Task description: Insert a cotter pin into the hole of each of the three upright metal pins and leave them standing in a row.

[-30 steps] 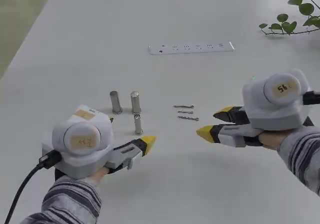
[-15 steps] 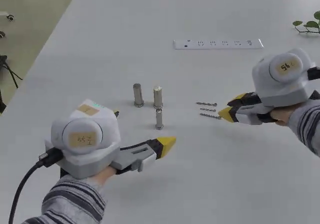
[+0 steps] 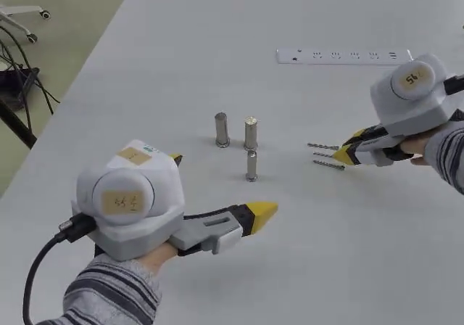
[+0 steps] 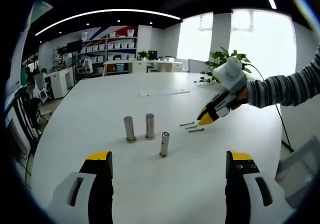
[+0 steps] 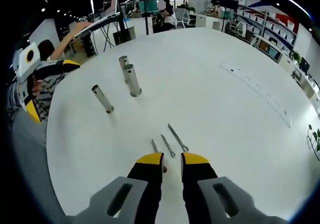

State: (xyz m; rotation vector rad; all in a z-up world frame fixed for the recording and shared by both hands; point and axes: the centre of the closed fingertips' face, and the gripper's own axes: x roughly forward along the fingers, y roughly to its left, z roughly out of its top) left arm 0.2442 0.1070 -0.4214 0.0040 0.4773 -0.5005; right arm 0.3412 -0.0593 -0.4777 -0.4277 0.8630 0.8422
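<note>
Three upright metal pins stand on the white table [image 3: 145,85]: two side by side [image 3: 222,130] [image 3: 251,133] and a shorter one [image 3: 251,165] in front. To their right three cotter pins [image 3: 324,155] lie flat and parallel. My right gripper [image 3: 346,154] is down at their right ends. Its jaws are open by a narrow gap, and the near end of the nearest cotter pin [image 5: 154,145] lies at the left fingertip. My left gripper [image 3: 219,185] hovers wide open in front of the metal pins [image 4: 150,126], holding nothing.
A white power strip [image 3: 344,56] lies across the far side of the table. The table's left edge drops to a floor with cables and a chair base. A black cable [image 3: 36,289] trails from the left gripper. A potted plant [image 4: 220,61] stands at the far right.
My right gripper has moved in to the cotter pins and its jaws have narrowed from wide apart to a small gap. The head camera has shifted; my left gripper has hardly moved.
</note>
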